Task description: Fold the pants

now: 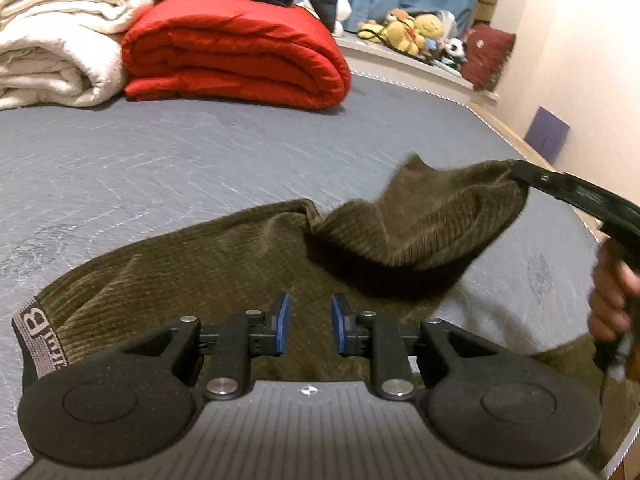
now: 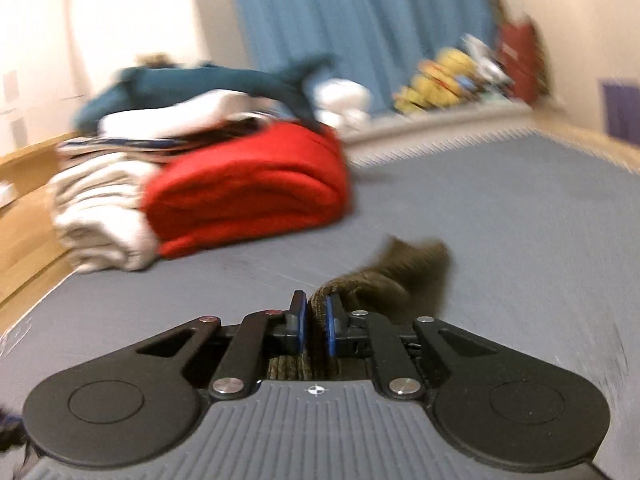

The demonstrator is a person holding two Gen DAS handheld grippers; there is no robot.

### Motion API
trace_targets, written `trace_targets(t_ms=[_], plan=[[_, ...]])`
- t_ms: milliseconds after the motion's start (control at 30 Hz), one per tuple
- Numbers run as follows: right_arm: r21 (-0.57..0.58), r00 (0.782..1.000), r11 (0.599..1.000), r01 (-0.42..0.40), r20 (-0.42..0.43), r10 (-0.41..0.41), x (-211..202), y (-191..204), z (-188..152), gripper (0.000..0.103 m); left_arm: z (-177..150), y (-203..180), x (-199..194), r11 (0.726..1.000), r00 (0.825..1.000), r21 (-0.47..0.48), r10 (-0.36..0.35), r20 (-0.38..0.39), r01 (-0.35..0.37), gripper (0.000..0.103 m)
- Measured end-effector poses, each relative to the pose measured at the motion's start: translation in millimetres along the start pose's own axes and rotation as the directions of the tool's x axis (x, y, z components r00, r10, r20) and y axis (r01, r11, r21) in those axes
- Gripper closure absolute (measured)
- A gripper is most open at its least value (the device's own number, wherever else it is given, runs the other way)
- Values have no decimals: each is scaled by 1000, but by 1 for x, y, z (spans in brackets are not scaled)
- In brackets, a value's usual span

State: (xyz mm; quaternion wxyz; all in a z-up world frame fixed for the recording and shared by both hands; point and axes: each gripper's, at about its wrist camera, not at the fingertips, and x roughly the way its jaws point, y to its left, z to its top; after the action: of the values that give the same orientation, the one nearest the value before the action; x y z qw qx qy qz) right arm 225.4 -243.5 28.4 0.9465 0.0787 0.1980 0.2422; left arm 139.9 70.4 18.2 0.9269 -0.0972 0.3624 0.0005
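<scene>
Olive ribbed pants (image 1: 224,248), red quilt (image 1: 236,52), grey-blue mattress (image 1: 160,152).

Grey quilted mattress (image 1: 200,152) carries olive corduroy pants (image 1: 224,264) near front; folded red quilt (image 1: 236,52) and white blankets (image 1: 52,60) at far end.

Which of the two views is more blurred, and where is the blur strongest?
Right wrist view: heavy motion blur, strongest on the red blanket and plush toys; right gripper stays sharp. Left wrist view: mostly sharp; only the lifted pants edge is soft.
</scene>
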Motion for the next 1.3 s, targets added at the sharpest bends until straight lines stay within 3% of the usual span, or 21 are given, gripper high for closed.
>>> trace_targets(t_ms=[167, 200, 267, 333, 367, 467, 533, 633, 700, 767, 867, 933, 1000, 1067, 1167, 1300], plan=[[-222, 982, 957, -186, -15, 187, -18, 63, -1, 98, 6, 18, 1, 997, 999, -63, 49, 1, -49, 78], [-253, 970, 937, -240, -32, 240, -21, 73, -3, 103, 8, 21, 1, 996, 998, -77, 56, 1, -56, 78], [-293, 928, 880, -373, -102, 360, -25, 98, -11, 103, 10, 28, 1, 992, 998, -105, 67, -2, -67, 78], [-330, 900, 838, -435, -180, 396, -21, 118, -20, 103, 12, 33, 1, 990, 997, -123, 72, -7, -73, 78], [-348, 900, 831, -435, -206, 385, -19, 125, -26, 103, 13, 34, 2, 989, 997, -128, 74, -10, -75, 78], [-281, 919, 882, -379, -224, 323, -6, 120, -26, 103, 13, 35, 1, 989, 997, -131, 75, -15, -76, 78], [-176, 940, 931, -321, -176, 291, -5, 101, -16, 101, 12, 34, 2, 989, 997, -126, 69, -17, -71, 78], [44, 970, 974, -224, -90, 227, -8, 60, 4, 97, 12, 33, 4, 990, 998, -130, 55, -26, -58, 78], [189, 987, 970, -151, -32, 159, -11, 32, 10, 82, 12, 31, 6, 989, 998, -138, 48, -31, -52, 78], [355, 997, 932, -72, 15, 72, -12, -3, 12, 71, 13, 28, 7, 989, 999, -140, 34, -33, -38, 78], [607, 998, 795, 11, 39, -43, -12, -53, -3, 68, 14, 24, 10, 990, 999, -137, 27, -32, -31, 78], [708, 994, 703, 65, 17, -109, -13, -74, -17, 67, 14, 23, 14, 989, 999, -142, 22, -36, -27, 78], [750, 988, 648, 132, -48, -146, -7, -88, -30, 66, 13, 21, 16, 989, 999, -145, 14, -42, -20, 78], [760, 983, 623, 184, -141, -119, 11, -95, -44, 64, 13, 18, 19, 989, 999, -146, 1, -47, -8, 78], [759, 941, 580, 295, -338, -37, 39, -103, -72, 62, 13, 14, 21, 989, 999, -147, -16, -44, 9, 78], [786, 898, 488, 379, -439, 10, 66, -114, -111, 62, 13, 8, 25, 989, 998, -148, -33, -45, 26, 78]])
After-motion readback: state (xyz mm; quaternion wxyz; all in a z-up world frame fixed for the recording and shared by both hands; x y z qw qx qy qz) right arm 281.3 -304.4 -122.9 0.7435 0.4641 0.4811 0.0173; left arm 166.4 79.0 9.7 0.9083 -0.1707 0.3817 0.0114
